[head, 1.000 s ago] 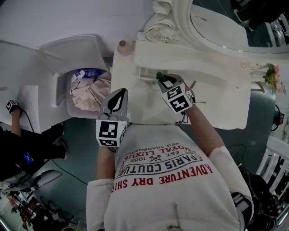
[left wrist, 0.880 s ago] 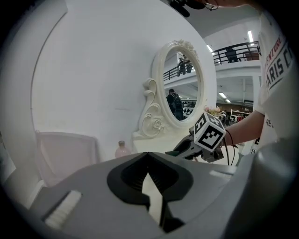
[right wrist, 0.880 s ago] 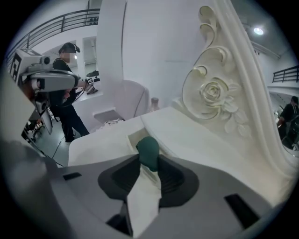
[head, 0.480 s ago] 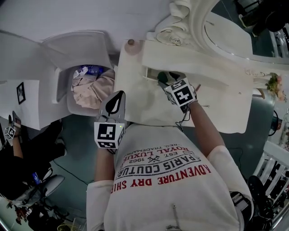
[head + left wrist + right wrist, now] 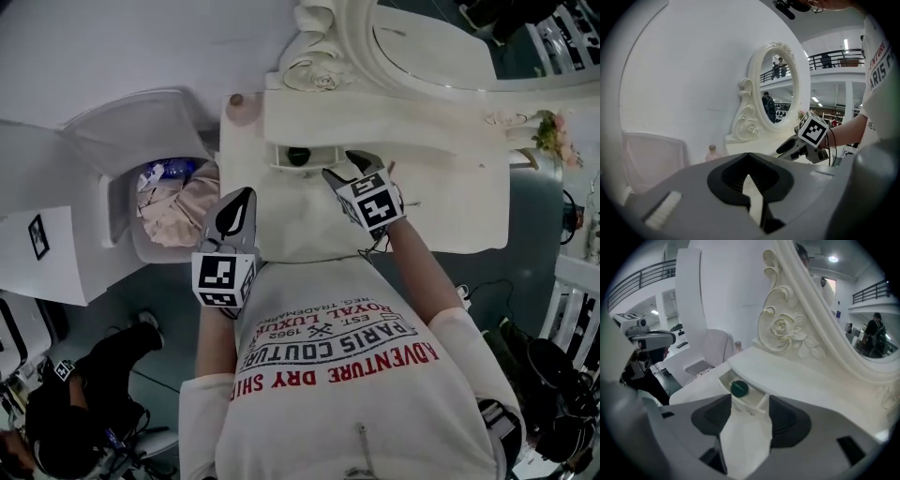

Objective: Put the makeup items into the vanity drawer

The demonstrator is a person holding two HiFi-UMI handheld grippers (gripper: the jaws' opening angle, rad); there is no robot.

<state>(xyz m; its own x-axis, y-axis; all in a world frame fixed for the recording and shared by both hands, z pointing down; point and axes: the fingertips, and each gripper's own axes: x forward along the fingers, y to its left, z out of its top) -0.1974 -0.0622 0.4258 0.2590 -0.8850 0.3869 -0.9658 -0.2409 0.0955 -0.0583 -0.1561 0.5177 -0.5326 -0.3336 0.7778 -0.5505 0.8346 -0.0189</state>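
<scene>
Compact (image 5: 299, 155) now in drawer (image 5: 281, 159); right claw (image 5: 339, 165) just opened, left claw (image 5: 244, 195) closed; "ADVENTURE" shirt (image 5: 375, 394).

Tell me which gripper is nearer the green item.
Right. The right gripper, jaws just opened and empty, sits beside the green item; the left gripper hangs farther back.

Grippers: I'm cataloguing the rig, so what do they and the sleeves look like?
The left gripper and right gripper have grey bodies, dark fingers and cubes with black-and-white square markers. A thin black cable trails from the right. The sleeves are white.
</scene>
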